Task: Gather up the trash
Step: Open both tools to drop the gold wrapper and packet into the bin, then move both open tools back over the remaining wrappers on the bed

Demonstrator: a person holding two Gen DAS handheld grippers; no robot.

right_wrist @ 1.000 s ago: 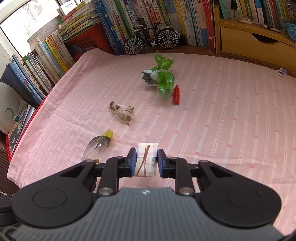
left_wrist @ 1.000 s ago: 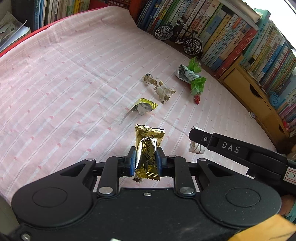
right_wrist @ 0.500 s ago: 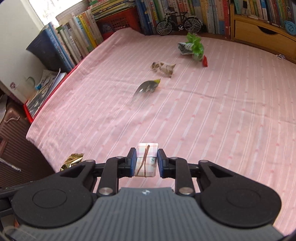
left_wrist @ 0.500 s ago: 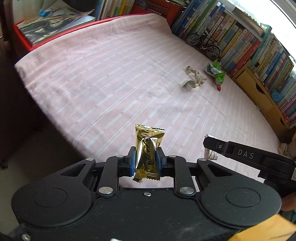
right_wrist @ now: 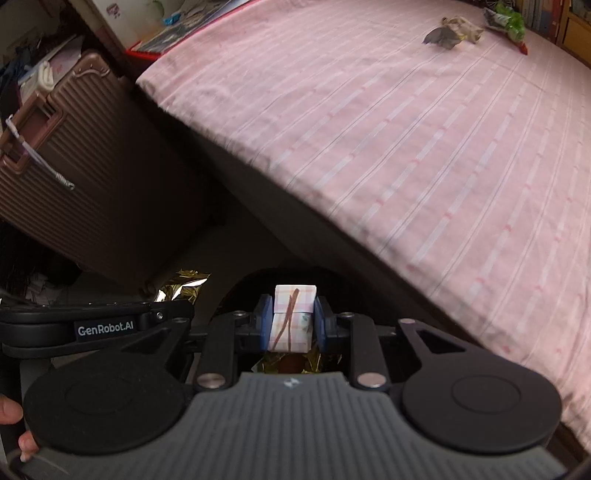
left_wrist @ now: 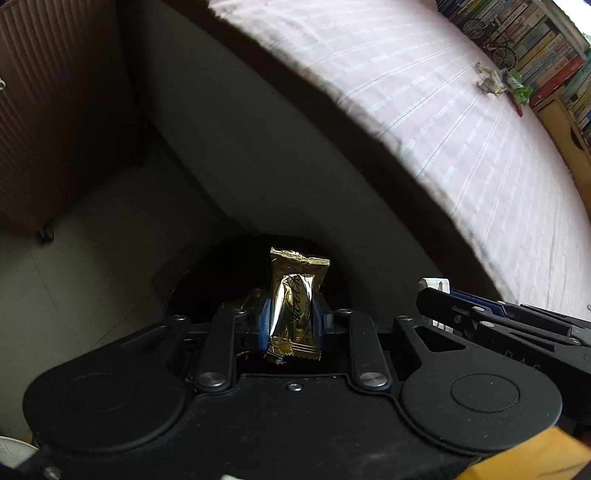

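Observation:
My left gripper (left_wrist: 291, 317) is shut on a gold candy wrapper (left_wrist: 295, 295), held upright over the dark mouth of a black bin (left_wrist: 207, 280) on the floor beside the bed. My right gripper (right_wrist: 291, 321) is shut on a small pink checked packet (right_wrist: 293, 314), also above the black bin (right_wrist: 243, 291), where gold foil shows under the jaws. Each gripper appears at the edge of the other's view, the left gripper (right_wrist: 162, 314) with the gold wrapper (right_wrist: 184, 286) at its tip. Several wrappers (right_wrist: 454, 29) and a green wrapper (right_wrist: 509, 22) lie far off on the pink striped bed (right_wrist: 406, 129).
A brown ribbed suitcase (right_wrist: 74, 177) stands left of the bin, close to the bed's corner. Grey floor (left_wrist: 74, 277) lies between them. Books (left_wrist: 546, 40) and a model bicycle (left_wrist: 487, 33) line the bed's far side. A wooden cabinet (left_wrist: 565, 129) stands at far right.
Both grippers have swept back off the bed and down beside it, over the black bin, each still holding its piece. The wrappers on the bed now look far away.

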